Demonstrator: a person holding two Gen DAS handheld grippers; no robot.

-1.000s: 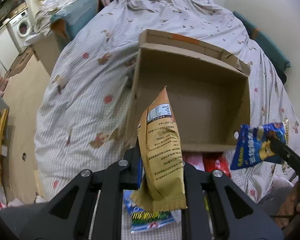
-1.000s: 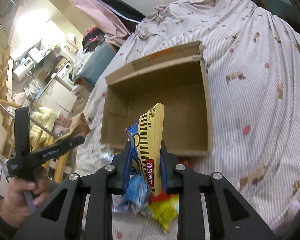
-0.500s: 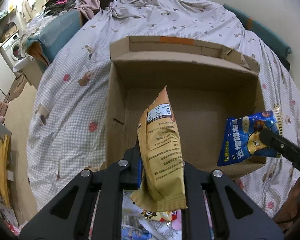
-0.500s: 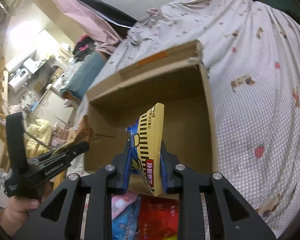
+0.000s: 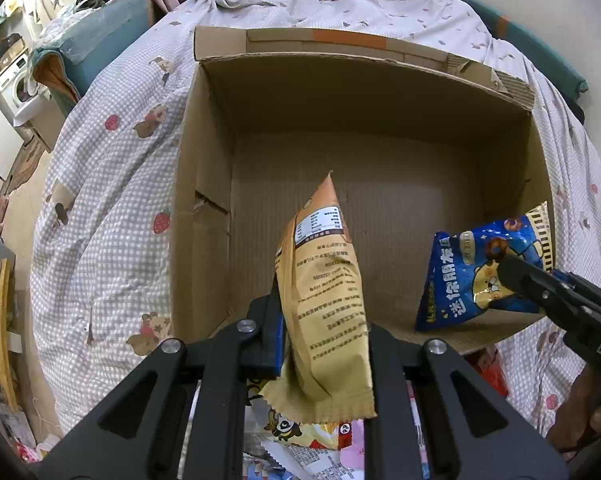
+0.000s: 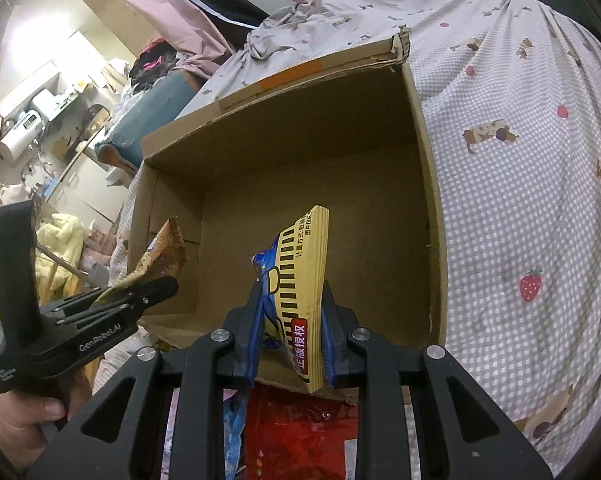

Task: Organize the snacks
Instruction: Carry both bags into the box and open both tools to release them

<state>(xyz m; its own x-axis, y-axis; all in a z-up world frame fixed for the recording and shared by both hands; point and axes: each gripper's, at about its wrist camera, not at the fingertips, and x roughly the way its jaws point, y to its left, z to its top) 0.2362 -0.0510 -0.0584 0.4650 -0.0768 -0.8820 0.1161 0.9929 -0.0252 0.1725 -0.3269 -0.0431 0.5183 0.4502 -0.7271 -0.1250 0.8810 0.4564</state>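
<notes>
An open cardboard box (image 5: pixel 380 92) (image 6: pixel 428 184) lies on a bed, its inside bare. My left gripper (image 5: pixel 320 332) is shut on a tan snack packet (image 5: pixel 324 304) held upright over the box's near left part; the same packet (image 6: pixel 160 252) and gripper (image 6: pixel 148 296) show at the left of the right wrist view. My right gripper (image 6: pixel 290 320) is shut on a blue and yellow snack bag (image 6: pixel 300 280), held above the box's near edge. That bag (image 5: pixel 480 272) and the right gripper (image 5: pixel 516 276) appear at the right of the left wrist view.
More snack packets lie on the bed in front of the box, a red one (image 6: pixel 296 432) and several printed ones (image 5: pixel 296 436). The checked bedsheet (image 6: pixel 520 200) surrounds the box. A cluttered room with a washing machine (image 5: pixel 16 84) lies to the left. A hand (image 6: pixel 24 424) grips the left tool.
Both grippers have come down and forward with their packets, from in front of the box to over its near edge. The box now fills more of each view. Both grips are unchanged.
</notes>
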